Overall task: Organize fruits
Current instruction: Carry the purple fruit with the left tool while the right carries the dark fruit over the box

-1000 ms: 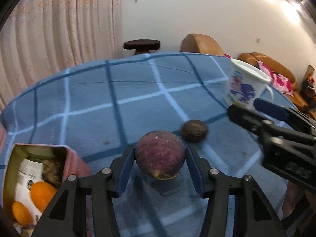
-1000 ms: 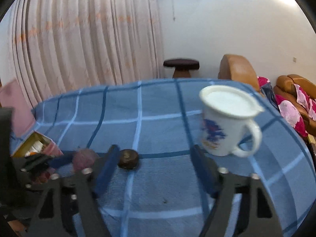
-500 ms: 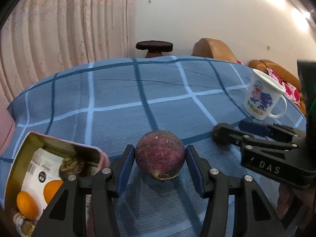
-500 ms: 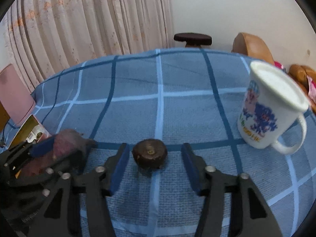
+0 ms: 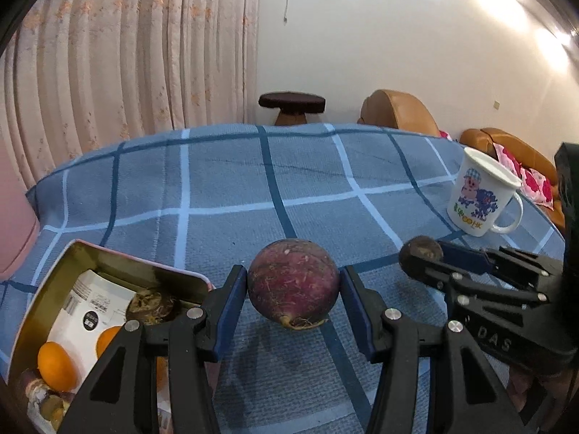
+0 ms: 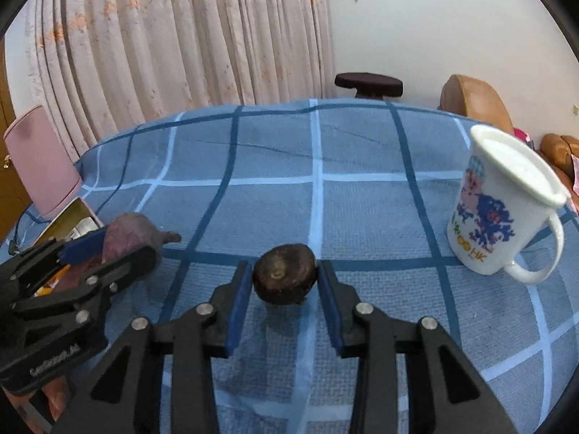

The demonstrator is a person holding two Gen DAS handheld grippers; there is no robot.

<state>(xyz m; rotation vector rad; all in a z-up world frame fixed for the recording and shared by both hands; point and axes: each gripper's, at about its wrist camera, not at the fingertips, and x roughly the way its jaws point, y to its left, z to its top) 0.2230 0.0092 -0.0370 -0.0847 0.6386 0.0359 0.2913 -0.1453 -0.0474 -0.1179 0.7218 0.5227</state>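
left gripper (image 5: 293, 291): black plastic frame, blue pads, silver screws
right gripper (image 6: 284, 282): same build, "DAS" lettering on side

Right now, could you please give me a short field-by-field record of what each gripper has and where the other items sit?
left gripper: shut on the purple round fruit, held above the cloth
right gripper: closed against the small dark brown fruit
tin box: open, at the left, holding oranges and other produce
white mug: upright at the right, handle facing right
surface: blue checked tablecloth
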